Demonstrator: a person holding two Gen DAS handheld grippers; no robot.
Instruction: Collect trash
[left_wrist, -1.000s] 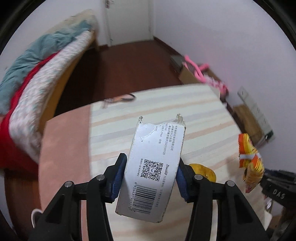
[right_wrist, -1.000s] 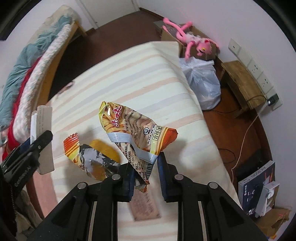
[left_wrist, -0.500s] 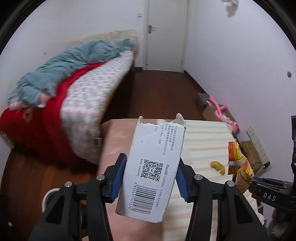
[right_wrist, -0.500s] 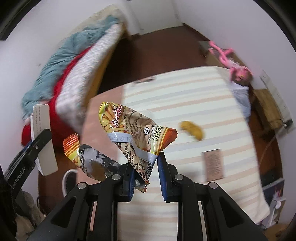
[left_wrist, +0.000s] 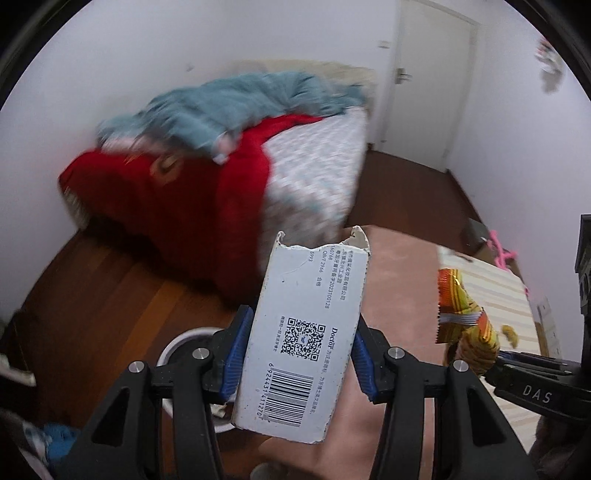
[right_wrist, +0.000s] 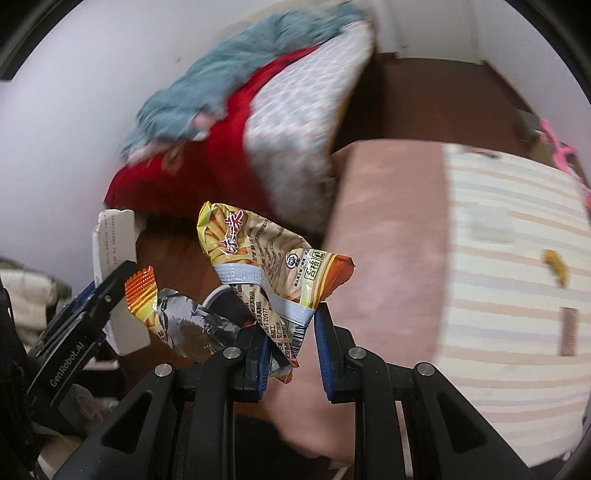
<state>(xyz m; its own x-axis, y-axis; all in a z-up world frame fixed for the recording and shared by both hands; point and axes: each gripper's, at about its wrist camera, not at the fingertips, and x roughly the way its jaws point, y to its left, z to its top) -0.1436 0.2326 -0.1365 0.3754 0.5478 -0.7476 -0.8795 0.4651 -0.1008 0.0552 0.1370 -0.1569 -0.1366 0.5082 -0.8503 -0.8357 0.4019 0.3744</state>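
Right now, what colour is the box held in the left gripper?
The box is white with black print, a barcode and a square code; it shows best in the left wrist view.

The white bin (left_wrist: 184, 341) stands on bare wooden floor (left_wrist: 110, 288), its mouth partly hidden behind the left gripper (left_wrist: 299, 354) and its torn box (left_wrist: 306, 332); beyond the bin the piled bed (left_wrist: 221, 173) blocks the way; right of the bin the pink-covered mattress (right_wrist: 388, 229) closes that side; left of the bin, open floor; the right gripper (right_wrist: 291, 343) and its snack wrapper (right_wrist: 273, 254) hang over the bin's rim.
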